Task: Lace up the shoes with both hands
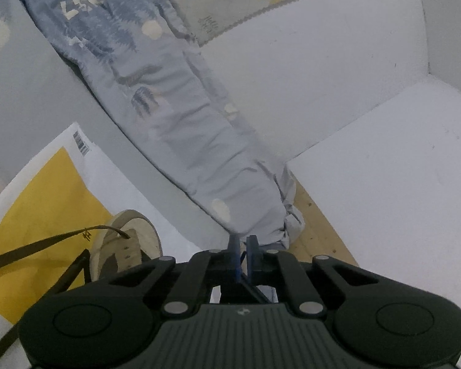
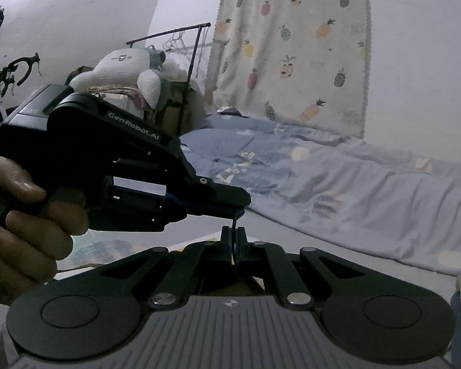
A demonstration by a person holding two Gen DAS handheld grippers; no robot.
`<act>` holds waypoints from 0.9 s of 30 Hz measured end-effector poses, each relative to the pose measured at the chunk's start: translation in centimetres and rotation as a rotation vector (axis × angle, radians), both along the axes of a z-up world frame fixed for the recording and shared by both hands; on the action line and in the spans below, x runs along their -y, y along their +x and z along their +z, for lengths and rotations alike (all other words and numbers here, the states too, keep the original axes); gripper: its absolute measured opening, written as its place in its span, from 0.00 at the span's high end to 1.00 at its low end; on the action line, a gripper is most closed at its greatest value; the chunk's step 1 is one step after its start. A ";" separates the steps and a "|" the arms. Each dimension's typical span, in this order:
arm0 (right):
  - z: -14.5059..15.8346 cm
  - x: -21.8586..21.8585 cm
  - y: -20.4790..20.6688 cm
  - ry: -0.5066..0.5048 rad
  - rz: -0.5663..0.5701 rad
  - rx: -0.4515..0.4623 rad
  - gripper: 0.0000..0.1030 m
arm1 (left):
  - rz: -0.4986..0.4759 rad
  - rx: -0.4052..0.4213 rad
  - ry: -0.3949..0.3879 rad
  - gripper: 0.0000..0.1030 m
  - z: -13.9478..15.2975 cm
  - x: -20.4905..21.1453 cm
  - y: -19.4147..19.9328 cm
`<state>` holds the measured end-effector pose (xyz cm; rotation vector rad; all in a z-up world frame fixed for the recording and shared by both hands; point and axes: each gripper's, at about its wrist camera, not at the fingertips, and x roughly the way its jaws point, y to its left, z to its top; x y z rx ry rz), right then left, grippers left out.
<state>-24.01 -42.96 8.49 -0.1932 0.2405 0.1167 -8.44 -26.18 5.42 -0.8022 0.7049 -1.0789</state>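
A beige shoe (image 1: 129, 243) lies low on the left in the left wrist view, and a dark brown shoelace (image 1: 46, 243) runs from its eyelets off to the left. My left gripper (image 1: 244, 246) has its blue fingertips close together. In the right wrist view a hand (image 2: 24, 224) holds the left gripper (image 2: 241, 207) just above my right gripper (image 2: 234, 235). A short, thin stretch of shoelace (image 2: 234, 223) runs straight between the two tips. Both grippers are shut on it. The shoe is hidden in this view.
The shoe rests on a yellow and white sheet (image 1: 46, 190). Blue patterned bedding (image 1: 169, 107) hangs ahead and covers a bed (image 2: 322, 178). A white panel (image 1: 384, 200) stands on the right beside a strip of wooden floor (image 1: 316, 224). A pineapple curtain (image 2: 292, 46) and a clothes rack (image 2: 175, 35) stand behind.
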 end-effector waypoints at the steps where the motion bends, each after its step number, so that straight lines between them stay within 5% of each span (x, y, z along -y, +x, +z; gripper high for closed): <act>1: 0.1 0.0 -0.1 -0.001 0.000 -0.001 0.98 | 0.005 0.006 0.008 1.00 0.0 0.0 0.0; 15: -0.1 0.0 -0.1 0.018 -0.032 -0.047 0.97 | 0.009 0.212 0.166 1.00 1.7 1.2 -1.5; 27: -0.4 -0.4 0.1 0.000 -0.051 -0.055 0.98 | -0.005 0.227 0.178 1.00 1.7 1.5 -2.0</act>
